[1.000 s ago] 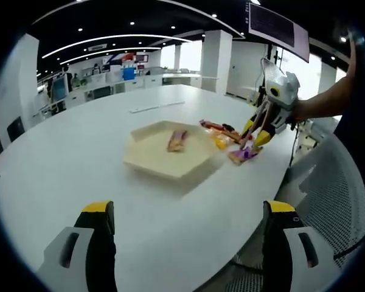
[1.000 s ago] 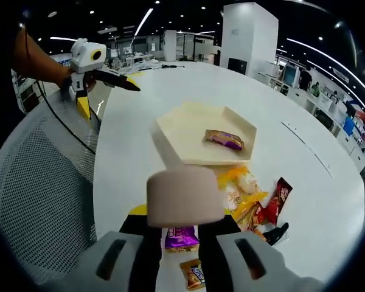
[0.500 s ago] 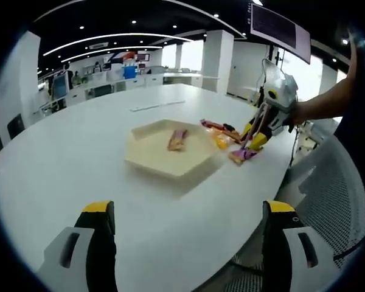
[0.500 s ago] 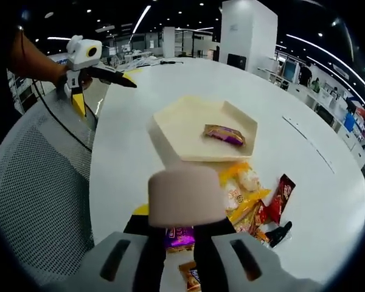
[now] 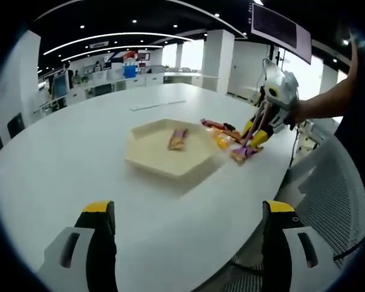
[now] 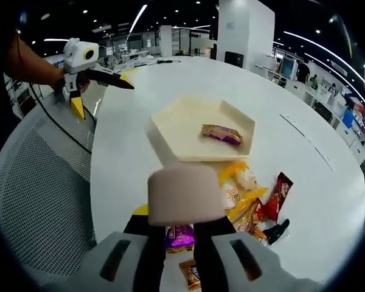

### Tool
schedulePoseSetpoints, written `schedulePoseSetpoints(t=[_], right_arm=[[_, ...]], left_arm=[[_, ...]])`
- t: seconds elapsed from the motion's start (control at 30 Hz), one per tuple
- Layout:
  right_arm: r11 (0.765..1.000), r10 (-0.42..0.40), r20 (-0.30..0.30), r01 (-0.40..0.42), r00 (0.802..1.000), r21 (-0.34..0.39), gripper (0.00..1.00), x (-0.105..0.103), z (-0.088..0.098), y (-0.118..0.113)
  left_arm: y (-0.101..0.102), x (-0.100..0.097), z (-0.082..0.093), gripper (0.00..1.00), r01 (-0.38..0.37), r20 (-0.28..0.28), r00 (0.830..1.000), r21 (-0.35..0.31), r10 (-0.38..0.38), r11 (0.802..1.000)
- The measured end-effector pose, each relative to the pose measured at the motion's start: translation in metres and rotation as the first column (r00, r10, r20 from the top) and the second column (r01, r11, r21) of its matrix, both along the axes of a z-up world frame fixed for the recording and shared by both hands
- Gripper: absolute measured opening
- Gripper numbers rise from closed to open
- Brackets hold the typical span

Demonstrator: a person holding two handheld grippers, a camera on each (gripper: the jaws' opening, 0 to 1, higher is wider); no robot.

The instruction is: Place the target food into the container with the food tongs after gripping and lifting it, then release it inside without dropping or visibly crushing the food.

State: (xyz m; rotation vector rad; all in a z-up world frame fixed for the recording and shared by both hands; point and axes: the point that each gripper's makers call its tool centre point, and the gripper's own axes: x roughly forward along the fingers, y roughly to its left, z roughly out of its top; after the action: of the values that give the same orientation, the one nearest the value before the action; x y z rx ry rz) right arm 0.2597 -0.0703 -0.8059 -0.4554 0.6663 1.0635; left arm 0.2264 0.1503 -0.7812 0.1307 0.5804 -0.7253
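The right gripper (image 6: 180,238) is closed on the purple snack packet (image 6: 180,236) near the desk (image 5: 79,158) edge, beside the hexagonal tray (image 5: 155,159). It should lift slowly, without squeezing harder. The left gripper (image 5: 185,213) stands wide, holding nothing.

One hexagonal tray (image 6: 170,131) on the table (image 6: 134,176), one wrapped snack (image 6: 222,134) inside it. Beside the tray: roughly five more snack packets (image 6: 246,201), exact count unclear.

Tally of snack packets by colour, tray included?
Purple foil packet between the right gripper's jaws: 1
Purple-brown packet in the beige hexagonal tray: 1
Yellow-orange packets: 2, overlapping, count uncertain
Red packet: 1
Brown-orange packet: 1
Total: 6
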Motion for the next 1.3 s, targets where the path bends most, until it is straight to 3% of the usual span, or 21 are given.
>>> schedulePoseSetpoints(t=[0.3, 0.77, 1.3], right_arm=[[1.0, -0.014, -0.011, 0.014, 1.0, 0.016, 0.16, 0.009, 0.023, -0.001], [1.0, 0.014, 0.045, -0.015, 0.999, 0.024, 0.16, 0.032, 0.077, 0.008], [0.999, 0.028, 0.062, -0.03, 0.998, 0.028, 0.16, 0.051, 0.092, 0.019]], left_arm=[[-0.001, 0.0, -0.001, 0.98, 0.004, -0.002, 1.0, 0.002, -0.004, 1.0], [0.0, 0.0, 0.002, 0.98, 0.0, 0.009, 1.0, -0.002, 0.0, 1.0], [-0.003, 0.0, 0.007, 0.99, 0.011, 0.028, 1.0, -0.016, -0.01, 1.0]])
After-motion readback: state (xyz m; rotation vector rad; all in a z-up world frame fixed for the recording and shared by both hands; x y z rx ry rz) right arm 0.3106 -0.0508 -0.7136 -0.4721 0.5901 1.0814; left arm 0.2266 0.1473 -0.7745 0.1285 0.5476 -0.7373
